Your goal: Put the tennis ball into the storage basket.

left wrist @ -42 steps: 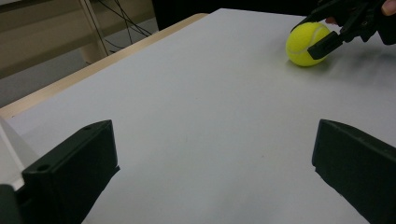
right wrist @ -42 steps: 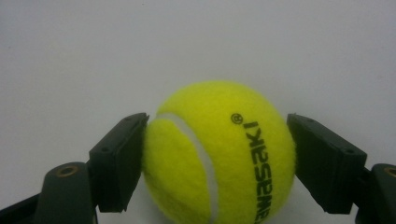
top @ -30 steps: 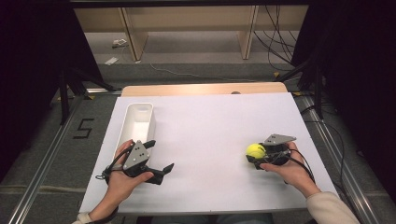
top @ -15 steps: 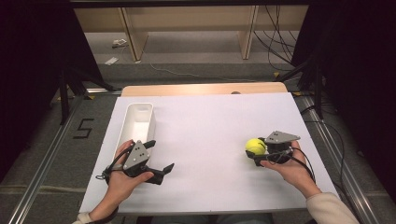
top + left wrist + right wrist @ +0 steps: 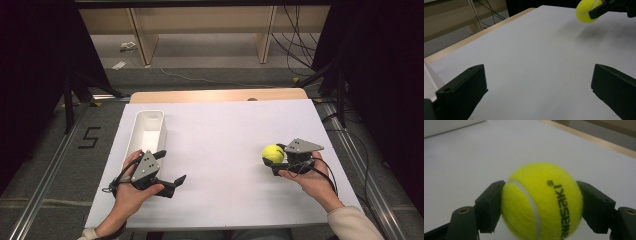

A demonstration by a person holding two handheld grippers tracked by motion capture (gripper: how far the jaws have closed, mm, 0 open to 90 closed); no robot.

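A yellow tennis ball (image 5: 273,153) sits between the jaws of my right gripper (image 5: 274,159), which is shut on it at the table's right side. In the right gripper view the two black pads (image 5: 490,205) press on both sides of the ball (image 5: 541,202). In the left gripper view the ball (image 5: 587,11) hangs a little above the white table with its shadow below it. My left gripper (image 5: 172,166) rests open near the front left, with nothing between its jaws (image 5: 537,85).
A long white tray (image 5: 131,137) lies at the left of the table, just beyond my left hand, and looks empty. The white tabletop (image 5: 220,135) has a wooden strip along its far edge (image 5: 215,95). Cables and shelving legs stand on the floor beyond.
My right gripper has edged slightly upward in the picture with the ball held in it. The left gripper has stayed where it was.
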